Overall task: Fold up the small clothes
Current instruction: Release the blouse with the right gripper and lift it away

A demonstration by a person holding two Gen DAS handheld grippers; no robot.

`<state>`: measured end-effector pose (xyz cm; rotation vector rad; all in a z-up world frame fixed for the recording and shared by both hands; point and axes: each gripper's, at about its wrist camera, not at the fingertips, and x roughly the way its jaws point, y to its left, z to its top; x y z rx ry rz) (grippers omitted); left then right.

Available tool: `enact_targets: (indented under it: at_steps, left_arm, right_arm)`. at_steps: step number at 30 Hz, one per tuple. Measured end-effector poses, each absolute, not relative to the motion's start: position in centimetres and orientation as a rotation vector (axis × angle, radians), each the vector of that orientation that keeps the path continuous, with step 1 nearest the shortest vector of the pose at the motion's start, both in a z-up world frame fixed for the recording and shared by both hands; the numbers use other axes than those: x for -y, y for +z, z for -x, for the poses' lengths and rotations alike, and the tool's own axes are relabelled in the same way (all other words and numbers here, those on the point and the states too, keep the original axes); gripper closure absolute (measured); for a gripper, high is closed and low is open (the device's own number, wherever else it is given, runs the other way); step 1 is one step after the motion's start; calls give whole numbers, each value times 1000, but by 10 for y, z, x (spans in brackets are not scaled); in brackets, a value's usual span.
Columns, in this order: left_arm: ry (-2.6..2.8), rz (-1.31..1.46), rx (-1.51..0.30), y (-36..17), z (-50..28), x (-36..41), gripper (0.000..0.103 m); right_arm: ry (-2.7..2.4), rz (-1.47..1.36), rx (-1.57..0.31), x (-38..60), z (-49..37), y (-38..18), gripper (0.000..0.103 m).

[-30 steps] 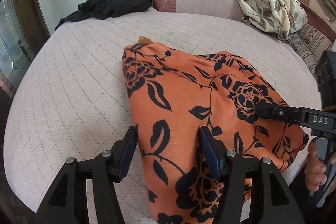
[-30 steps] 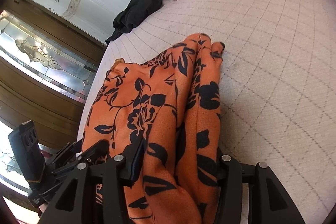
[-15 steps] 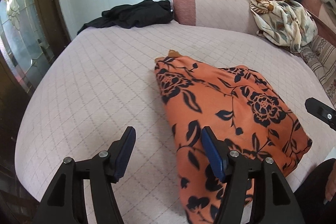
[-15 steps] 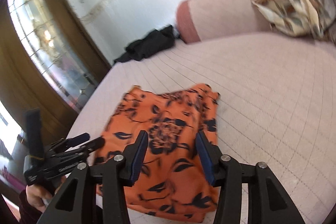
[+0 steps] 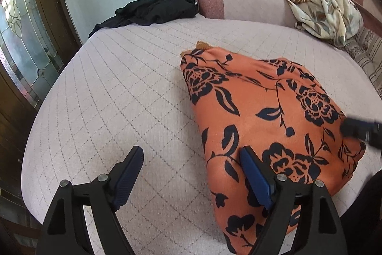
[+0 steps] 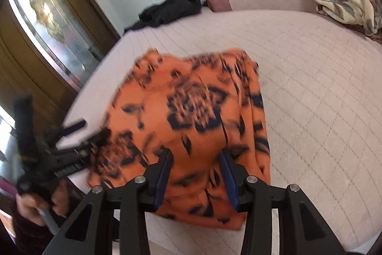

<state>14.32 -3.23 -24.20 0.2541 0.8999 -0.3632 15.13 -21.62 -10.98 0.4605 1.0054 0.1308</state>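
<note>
as orange garment (image 5: 257, 116) lies folded, long axis receding

The orange floral garment (image 5: 257, 111) is soft matt cloth. The bed cover (image 5: 119, 99) is quilted, matt fabric. Both claws have matt black plastic arms with ribbed blue pads (image 5: 255, 181) and shiny metal screws.

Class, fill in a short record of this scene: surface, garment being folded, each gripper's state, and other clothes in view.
surface: quilted pink bed
garment: orange floral cloth, lying folded on the bed
left gripper: open, holding nothing, one finger over the cloth edge
right gripper: open, above the cloth's near end
other clothes: black garment at the far edge; cream patterned cloth on the headboard side
</note>
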Motion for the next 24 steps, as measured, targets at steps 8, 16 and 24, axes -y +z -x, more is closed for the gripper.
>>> enact_targets:
  at_steps: [8,16,24]
  left_arm:
    - [-378,-262,-887,-243,-145,36,19]
    - [-393,-272,-879,-245,-144,35,19]
    - [-395,-275,-875,-246,-143,37,18]
  right_arm:
    - [77,-456,-981,223,-235,-103,64]
    - [-27,-599,-1145,237,-293,-168,69]
    - [121,-514,-1074,194,-322,-124,66]
